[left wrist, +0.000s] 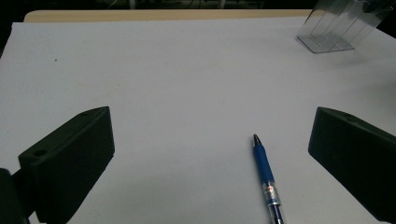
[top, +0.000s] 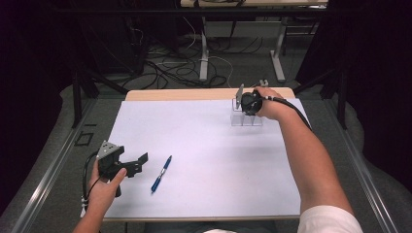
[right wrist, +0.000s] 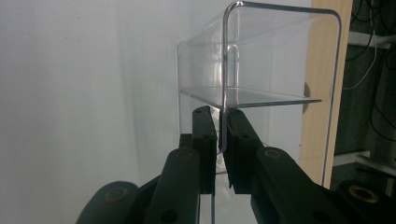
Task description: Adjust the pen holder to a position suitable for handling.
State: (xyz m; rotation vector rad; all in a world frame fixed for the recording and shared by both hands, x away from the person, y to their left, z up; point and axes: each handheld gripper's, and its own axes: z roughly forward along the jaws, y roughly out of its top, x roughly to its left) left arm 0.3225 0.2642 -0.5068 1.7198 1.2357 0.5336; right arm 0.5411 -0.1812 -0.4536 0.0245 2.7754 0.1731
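A blue pen (top: 160, 174) lies on the white sheet, just right of my left gripper (top: 138, 165). In the left gripper view the pen (left wrist: 266, 175) sits between the wide-apart jaws of that gripper (left wrist: 212, 121), nearer the right jaw and touching neither; the gripper is open. At the far right of the table stands a clear acrylic holder (top: 247, 119) with compartments. My right gripper (top: 244, 104) is at its top edge. In the right gripper view the jaws of my right gripper (right wrist: 219, 116) are pinched on a thin clear wall of the holder (right wrist: 261, 70).
A white sheet (top: 204, 145) covers the tabletop, with a strip of bare wood (top: 194, 93) at its far edge. Beyond the table are cables and table legs on the floor. Metal rails run along both sides.
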